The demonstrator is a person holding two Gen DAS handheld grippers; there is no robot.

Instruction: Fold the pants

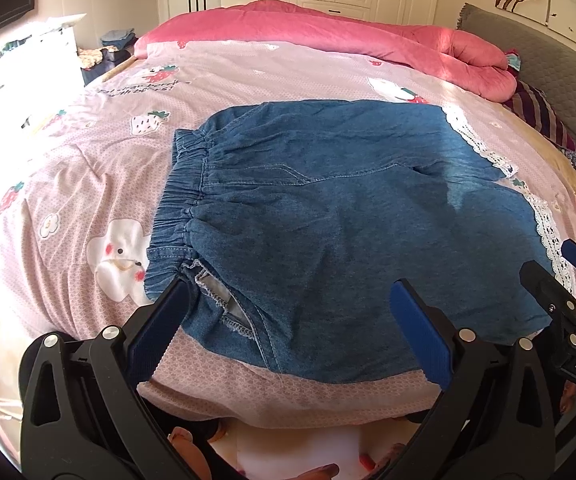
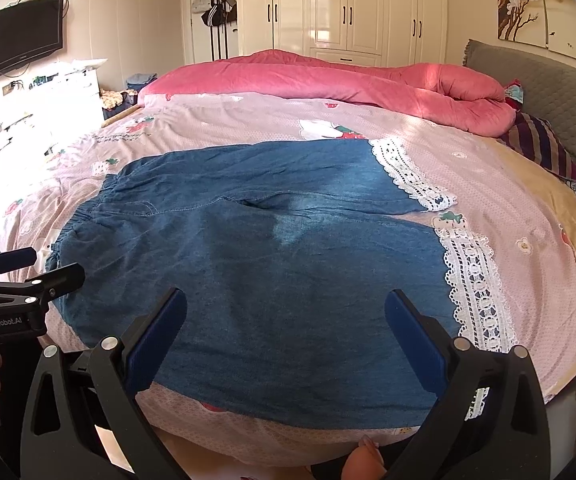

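Observation:
Blue denim pants (image 1: 328, 216) with white lace hems (image 1: 548, 236) lie flat on the bed, elastic waistband (image 1: 180, 200) to the left, legs to the right. My left gripper (image 1: 288, 292) is open and empty, hovering over the near waist corner. My right gripper (image 2: 286, 300) is open and empty over the near leg of the pants (image 2: 268, 260), left of the lace hem (image 2: 476, 280). Each gripper shows at the edge of the other's view: the right one (image 1: 560, 268) and the left one (image 2: 40, 268).
The pink strawberry-print bedsheet (image 1: 88, 168) covers the bed. A rolled pink quilt (image 2: 328, 76) lies at the far side. A grey headboard (image 2: 560, 92) and striped pillow (image 2: 540, 140) are at the right. A TV (image 2: 20, 44) and wardrobe (image 2: 348, 4) stand beyond.

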